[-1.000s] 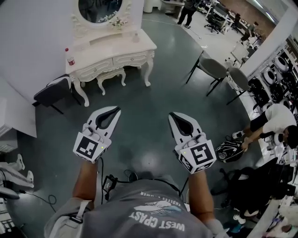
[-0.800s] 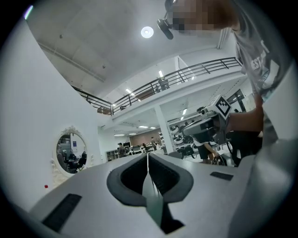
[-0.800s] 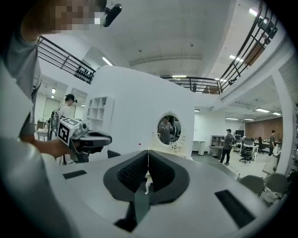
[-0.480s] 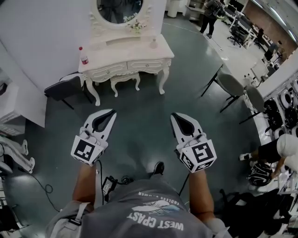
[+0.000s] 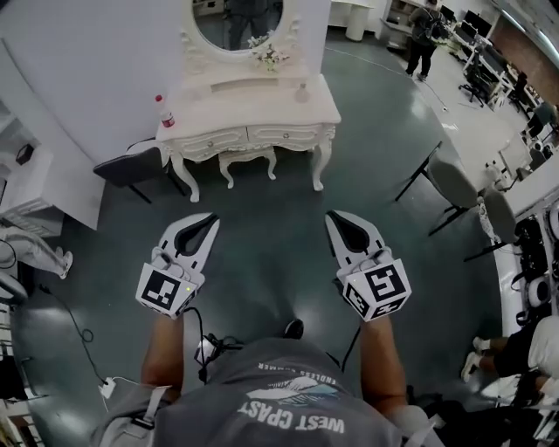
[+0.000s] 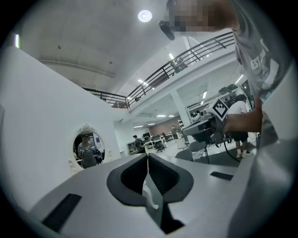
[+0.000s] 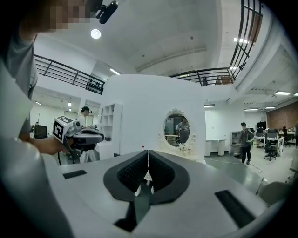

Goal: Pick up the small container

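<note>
A white dressing table [image 5: 249,113] with an oval mirror [image 5: 238,19] stands ahead of me. On its top, a small pale container [image 5: 302,92] sits near the right end, a red-capped bottle [image 5: 164,111] stands at the left end, and a flower sprig [image 5: 269,57] lies by the mirror. My left gripper [image 5: 212,222] and right gripper [image 5: 335,218] are held side by side over the floor, well short of the table. Both are shut and hold nothing. The left gripper [image 6: 147,156] and the right gripper [image 7: 148,153] each show jaws pressed together in their own gripper views.
A dark chair [image 5: 131,166] stands at the table's left leg. Two grey chairs [image 5: 454,183] stand to the right. A white shelf unit [image 5: 26,188] is at the left. Cables [image 5: 83,336] lie on the floor. A person [image 5: 425,35] walks at the back.
The dressing table has drawn closer and shifted rightward in the head view. Both grippers stay shut and side by side.
</note>
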Demonstrator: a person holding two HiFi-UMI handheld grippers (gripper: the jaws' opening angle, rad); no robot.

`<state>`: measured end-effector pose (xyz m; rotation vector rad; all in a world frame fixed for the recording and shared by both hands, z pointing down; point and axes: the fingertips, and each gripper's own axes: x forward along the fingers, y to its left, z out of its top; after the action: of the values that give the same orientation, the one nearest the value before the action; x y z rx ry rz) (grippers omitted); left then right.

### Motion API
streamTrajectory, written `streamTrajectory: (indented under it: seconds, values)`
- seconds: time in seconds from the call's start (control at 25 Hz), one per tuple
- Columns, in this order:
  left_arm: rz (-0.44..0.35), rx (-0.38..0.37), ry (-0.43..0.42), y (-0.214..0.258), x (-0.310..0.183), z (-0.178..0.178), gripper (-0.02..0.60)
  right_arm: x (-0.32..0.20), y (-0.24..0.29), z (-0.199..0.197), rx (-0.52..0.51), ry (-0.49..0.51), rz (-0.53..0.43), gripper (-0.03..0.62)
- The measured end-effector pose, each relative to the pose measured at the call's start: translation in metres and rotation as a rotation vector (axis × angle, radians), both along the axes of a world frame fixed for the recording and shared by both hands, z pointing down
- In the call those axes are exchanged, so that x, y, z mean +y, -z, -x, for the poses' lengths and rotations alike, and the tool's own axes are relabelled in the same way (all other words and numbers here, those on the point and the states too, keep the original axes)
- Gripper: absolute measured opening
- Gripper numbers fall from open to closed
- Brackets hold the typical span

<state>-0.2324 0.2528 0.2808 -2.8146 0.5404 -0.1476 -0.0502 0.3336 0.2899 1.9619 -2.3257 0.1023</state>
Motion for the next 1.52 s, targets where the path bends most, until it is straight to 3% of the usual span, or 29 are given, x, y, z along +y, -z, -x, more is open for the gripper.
streamTrajectory:
  seconds: [0.52,1.24,1.52]
  values:
    - [-0.022,-0.052,0.083,0.005,-0.014,-0.067,0.025,-0.019,-0.008,-0.096,-0.053,0.030,-0.007,0.026]
    - [-0.010,-0.061,-0.090,0.000,-0.019,-0.161,0.025,0.007,-0.028,-0.162,-0.089,-0.116,0.031,0.026]
    - [0.002,-0.021,-0.146,-0.006,-0.071,-0.179,0.025,-0.026,-0.029,-0.172,-0.056,-0.179,0.047,0.026]
